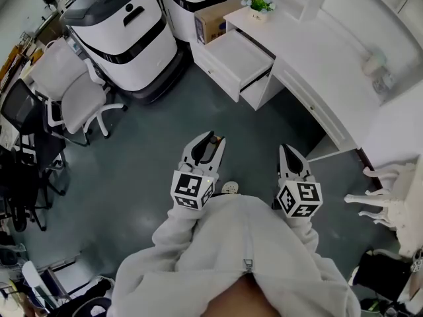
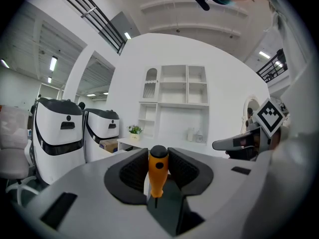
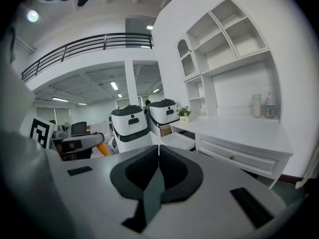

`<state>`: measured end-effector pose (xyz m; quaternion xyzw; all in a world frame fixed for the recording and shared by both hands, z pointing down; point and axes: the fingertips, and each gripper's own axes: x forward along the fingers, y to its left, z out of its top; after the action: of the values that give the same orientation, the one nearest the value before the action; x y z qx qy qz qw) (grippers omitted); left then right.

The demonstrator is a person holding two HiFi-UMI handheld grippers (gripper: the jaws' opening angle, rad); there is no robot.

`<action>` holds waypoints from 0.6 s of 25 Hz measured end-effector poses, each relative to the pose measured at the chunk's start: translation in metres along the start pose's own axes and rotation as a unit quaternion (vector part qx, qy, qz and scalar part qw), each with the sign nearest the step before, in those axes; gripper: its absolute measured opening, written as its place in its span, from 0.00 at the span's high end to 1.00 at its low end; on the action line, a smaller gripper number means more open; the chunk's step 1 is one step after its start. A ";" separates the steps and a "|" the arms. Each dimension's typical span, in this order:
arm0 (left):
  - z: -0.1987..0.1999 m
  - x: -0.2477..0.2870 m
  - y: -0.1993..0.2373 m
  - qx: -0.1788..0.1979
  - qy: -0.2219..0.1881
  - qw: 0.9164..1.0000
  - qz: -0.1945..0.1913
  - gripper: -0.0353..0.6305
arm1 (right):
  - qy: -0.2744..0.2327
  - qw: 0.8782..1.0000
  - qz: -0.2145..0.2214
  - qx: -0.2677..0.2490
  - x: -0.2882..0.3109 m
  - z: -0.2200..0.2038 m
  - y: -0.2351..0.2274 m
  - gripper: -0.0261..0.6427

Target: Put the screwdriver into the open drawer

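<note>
An orange-handled screwdriver [image 2: 158, 172] with a black cap stands upright between the black pads of my left gripper [image 2: 158, 156], which is shut on it. From the head view, the left gripper [image 1: 208, 146] is held out over the grey floor with the screwdriver's [image 1: 213, 139] end showing at its tips. My right gripper [image 1: 289, 150] hangs beside it with nothing in it, and its jaws [image 3: 158, 152] meet. The open white drawer [image 1: 236, 58] juts from the desk ahead, some way off. The right gripper view also shows the drawer [image 3: 178, 141].
A white desk [image 1: 330, 65] with a small potted plant [image 1: 258, 5] runs along the right. Two big white-and-black machines [image 1: 122, 32] stand to the left of the drawer, with a cardboard box [image 1: 210, 22] between. Office chairs [image 1: 73, 98] stand at far left, and a white ornate stand [image 1: 386, 200] at right.
</note>
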<state>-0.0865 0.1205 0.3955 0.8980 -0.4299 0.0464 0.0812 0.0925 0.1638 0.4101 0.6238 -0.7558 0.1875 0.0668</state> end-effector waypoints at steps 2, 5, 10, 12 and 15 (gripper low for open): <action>0.002 0.008 0.005 0.004 -0.002 1.000 -0.003 0.75 | -0.003 1.000 -0.002 0.001 0.008 0.003 -0.001 0.91; 0.005 0.018 0.015 0.007 -0.002 1.000 -0.006 0.75 | -0.006 1.000 -0.004 0.002 0.020 0.008 -0.002 0.91; 0.002 0.029 0.026 0.006 0.005 1.000 -0.010 0.75 | 0.003 1.000 -0.009 0.008 0.033 0.002 -0.003 0.91; 0.000 0.032 0.026 0.006 0.010 1.000 -0.012 0.75 | 0.008 1.000 -0.013 0.012 0.034 -0.001 -0.005 0.91; -0.004 0.033 0.027 0.003 0.016 1.000 -0.013 0.75 | 0.014 1.000 -0.016 0.017 0.035 -0.005 -0.008 0.91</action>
<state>-0.0865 0.0791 0.4074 0.9028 -0.4169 0.0612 0.0856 0.0924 0.1323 0.4277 0.6343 -0.7413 0.2080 0.0702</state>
